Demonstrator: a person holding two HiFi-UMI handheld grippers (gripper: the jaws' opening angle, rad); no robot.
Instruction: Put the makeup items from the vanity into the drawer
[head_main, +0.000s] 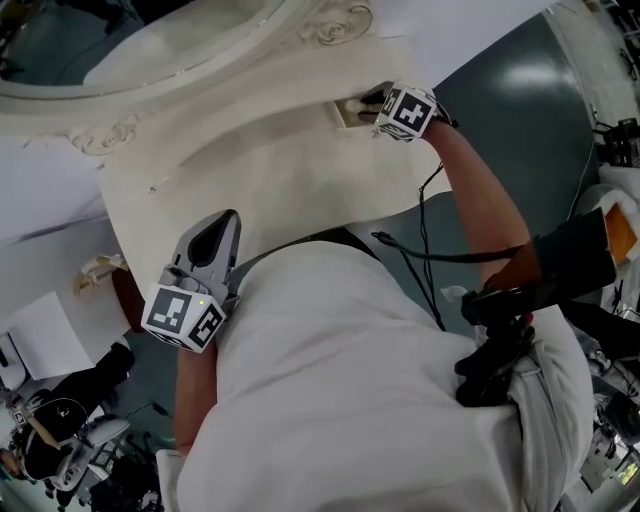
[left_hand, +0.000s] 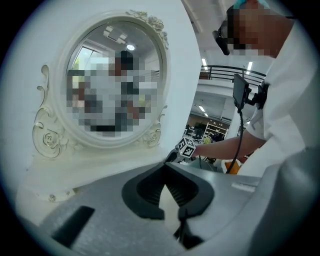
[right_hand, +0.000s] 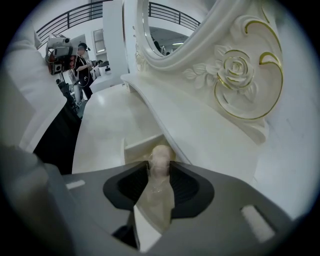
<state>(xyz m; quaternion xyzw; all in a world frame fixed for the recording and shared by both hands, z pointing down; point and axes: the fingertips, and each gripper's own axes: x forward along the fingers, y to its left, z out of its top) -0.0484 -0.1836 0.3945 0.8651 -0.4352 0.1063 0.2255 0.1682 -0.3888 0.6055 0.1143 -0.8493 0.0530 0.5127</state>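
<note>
From the head we look steeply down onto the vanity top (head_main: 280, 180), with the left gripper (head_main: 228, 222) at lower left and the right gripper (head_main: 362, 102) at upper right. Our left gripper view faces nearly level across that top toward the mirror (left_hand: 95, 50) at upper left, catching the right gripper's marker cube (left_hand: 186, 148) mid-frame. Our right gripper view sits close over the drawer (right_hand: 137, 145), mirror frame (right_hand: 235, 65) at upper right; all three share the vanity top.

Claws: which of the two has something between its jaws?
The right claw, at the open drawer: a pale makeup item sits between its jaws. The left claw has nothing between its jaws.
</note>
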